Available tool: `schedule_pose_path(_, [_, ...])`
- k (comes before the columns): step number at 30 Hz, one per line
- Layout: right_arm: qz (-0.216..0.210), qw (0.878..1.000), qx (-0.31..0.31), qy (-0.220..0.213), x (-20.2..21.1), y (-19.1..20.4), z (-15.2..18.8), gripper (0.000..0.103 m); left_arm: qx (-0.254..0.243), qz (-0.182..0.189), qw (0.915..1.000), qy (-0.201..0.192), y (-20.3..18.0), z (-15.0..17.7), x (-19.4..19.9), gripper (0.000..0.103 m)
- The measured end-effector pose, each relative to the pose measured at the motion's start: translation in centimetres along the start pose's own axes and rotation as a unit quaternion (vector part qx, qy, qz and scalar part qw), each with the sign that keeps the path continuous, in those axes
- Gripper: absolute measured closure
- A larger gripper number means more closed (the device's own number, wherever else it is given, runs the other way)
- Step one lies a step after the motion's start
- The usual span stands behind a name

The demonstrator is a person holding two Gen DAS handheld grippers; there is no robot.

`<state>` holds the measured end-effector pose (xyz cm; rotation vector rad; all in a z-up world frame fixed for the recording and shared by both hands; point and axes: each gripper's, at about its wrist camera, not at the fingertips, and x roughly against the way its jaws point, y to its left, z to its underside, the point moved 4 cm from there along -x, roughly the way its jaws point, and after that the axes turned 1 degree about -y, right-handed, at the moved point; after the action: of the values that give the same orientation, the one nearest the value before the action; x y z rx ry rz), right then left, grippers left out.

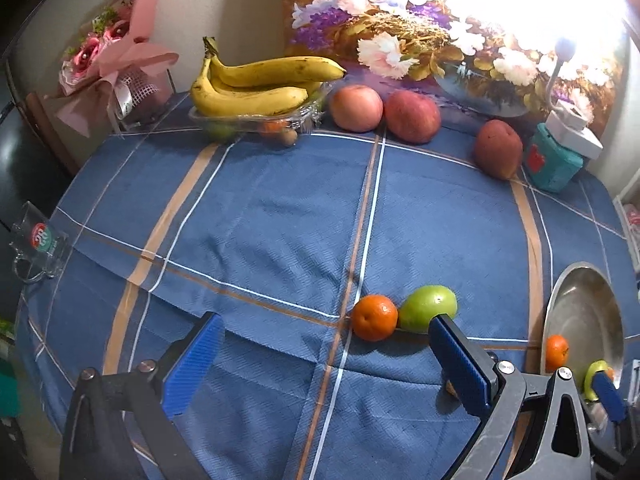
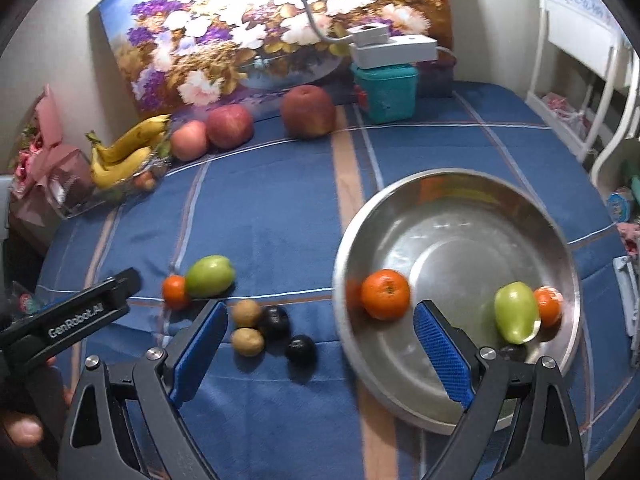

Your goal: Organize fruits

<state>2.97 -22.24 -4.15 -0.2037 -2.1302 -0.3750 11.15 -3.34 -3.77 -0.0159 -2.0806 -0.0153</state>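
Where blue checked tablecloth [image 1: 260,240] meets floral painting [image 2: 260,40], both hand-held grippers gape empty.

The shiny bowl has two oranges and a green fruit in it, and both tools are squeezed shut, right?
Not quite. The bowl does hold two oranges and a green fruit, but both tools are open. The right wrist view shows the right tool spread wide, and the left wrist view shows the same for the left tool.

Blue plaid cloth, bright fruit

Orange tangerine [image 2: 386,294] and green fruit [image 2: 516,312] in a silver bowl [image 2: 460,200]; yellow bananas [image 1: 256,84] at ten o'clock.
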Motion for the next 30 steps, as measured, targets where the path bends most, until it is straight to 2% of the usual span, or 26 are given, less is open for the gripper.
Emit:
schedule_pose_path(4, [-0.025,1.0,0.004,0.011,-0.5,1.1,0.1,0.009,-0.006,-0.002,1.0,0.002,0.6,0.0,-0.3,0.0])
schedule_pose_path(8, [-0.022,0.999,0.025,0.009,-0.5,2.2,0.1,0.009,0.022,0.02,0.9996,-0.005,1.4,-0.3,-0.2,0.0])
schedule_pose_path(9, [-0.022,0.999,0.029,0.009,-0.4,2.4,0.1,0.014,0.024,0.026,0.9993,-0.006,1.4,-0.4,-0.1,0.0])
schedule_pose_path(10, [-0.022,0.999,0.034,0.008,-0.4,2.7,0.1,0.027,0.025,0.031,0.9992,-0.007,1.4,-0.5,-0.1,0.0])
schedule_pose_path(12, [-0.021,0.999,0.039,0.012,-0.5,2.9,0.2,0.044,0.022,0.036,0.9991,-0.005,1.2,-0.5,-0.2,0.0])
schedule_pose_path(15, [-0.021,0.998,0.041,0.03,-1.3,3.0,0.6,0.044,0.018,0.058,0.9981,0.011,0.6,-0.4,-0.7,0.0])
schedule_pose_path(19, [-0.021,0.997,0.042,0.058,-2.4,3.1,1.3,0.05,-0.002,0.067,0.997,0.038,-0.5,0.5,-1.8,0.0])
schedule_pose_path(25, [-0.004,0.994,0.045,0.095,-4.3,3.0,2.4,0.056,0.007,0.087,0.9932,0.077,-1.3,1.8,-3.7,0.003])
schedule_pose_path(28, [0.01,0.994,0.042,0.103,-4.8,2.7,2.7,0.057,0.012,0.097,0.9904,0.098,-1.8,2.5,-4.6,0.015])
schedule_pose_path(30, [0.016,0.993,0.037,0.107,-5.1,2.4,2.7,0.057,0.013,0.101,0.9889,0.108,-2.1,2.8,-5.0,0.018])
